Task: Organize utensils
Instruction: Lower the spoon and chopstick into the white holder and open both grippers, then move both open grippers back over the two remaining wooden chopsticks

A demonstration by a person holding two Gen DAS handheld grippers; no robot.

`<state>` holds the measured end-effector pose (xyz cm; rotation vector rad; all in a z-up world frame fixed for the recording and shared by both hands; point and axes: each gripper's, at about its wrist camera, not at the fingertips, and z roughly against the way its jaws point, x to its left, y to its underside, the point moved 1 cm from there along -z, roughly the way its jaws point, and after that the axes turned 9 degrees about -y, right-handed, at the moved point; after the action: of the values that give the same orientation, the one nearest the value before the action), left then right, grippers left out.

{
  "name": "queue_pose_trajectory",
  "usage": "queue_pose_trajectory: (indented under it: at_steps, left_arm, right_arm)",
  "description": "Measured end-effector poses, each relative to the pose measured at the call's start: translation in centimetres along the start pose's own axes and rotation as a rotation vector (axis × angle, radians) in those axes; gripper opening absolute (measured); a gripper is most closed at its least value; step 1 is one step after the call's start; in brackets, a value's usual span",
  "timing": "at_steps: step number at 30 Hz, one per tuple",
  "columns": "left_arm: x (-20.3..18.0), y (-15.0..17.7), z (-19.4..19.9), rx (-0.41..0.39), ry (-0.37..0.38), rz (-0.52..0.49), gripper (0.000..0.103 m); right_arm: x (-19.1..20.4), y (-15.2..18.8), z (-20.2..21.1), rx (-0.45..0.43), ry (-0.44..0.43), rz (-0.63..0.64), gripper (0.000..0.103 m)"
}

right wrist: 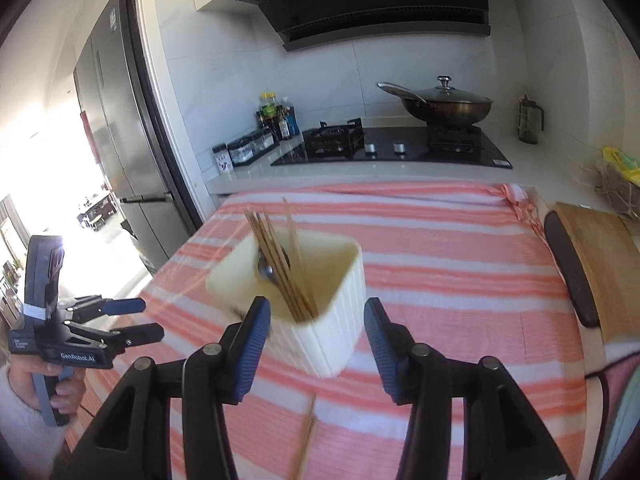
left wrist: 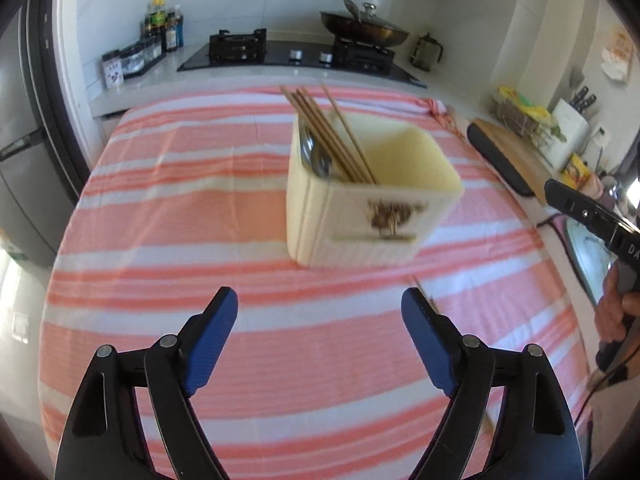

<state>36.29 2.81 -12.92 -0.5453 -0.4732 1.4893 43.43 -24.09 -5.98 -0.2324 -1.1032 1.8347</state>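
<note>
A loose chopstick pair [right wrist: 306, 436], lengthwise toward the table's near edge, is being straddled by the spread, empty right gripper [right wrist: 318, 344]; the left gripper [left wrist: 320, 344] is being held wide, empty.

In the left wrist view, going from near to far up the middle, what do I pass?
Left gripper → striped cloth → cream utensil holder with chopsticks → gas stove → lidded wok.

One cream holder [left wrist: 372, 216], one lidded wok [left wrist: 366, 30], two tools, one cutting board [right wrist: 600, 272].
</note>
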Motion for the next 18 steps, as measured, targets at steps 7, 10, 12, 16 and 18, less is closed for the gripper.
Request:
queue_pose_trajectory:
  at_steps: [7,10,12,16,18]
  left_arm:
    - [-3.3,8.2,-1.1,0.014,0.006,0.073,0.086]
    - [-4.2,9.6,-2.1,0.001,-0.018,0.113,0.085]
    - [-4.7,10.3,-2.7,-0.014,-0.043,0.115,0.085]
    - [-5.6,11.2,-3.3,-0.002,-0.081,0.09,0.085]
    - [-5.7,11.4,-3.2,-0.002,-0.087,0.088,0.085]
  right_arm:
    - [-1.6,13.6,3.8,0.138,0.192,-0.01,0.05]
    - [-2.5,17.2,4.5,0.169,0.269,-0.018,0.05]
    - [-3.2,18.9,4.9,0.185,0.291,-0.049,0.05]
    - [-3.9,20.6,5.5,0.182,0.304,-0.099,0.05]
    - [-3.7,21.1,5.8,0.175,0.304,-0.106,0.05]
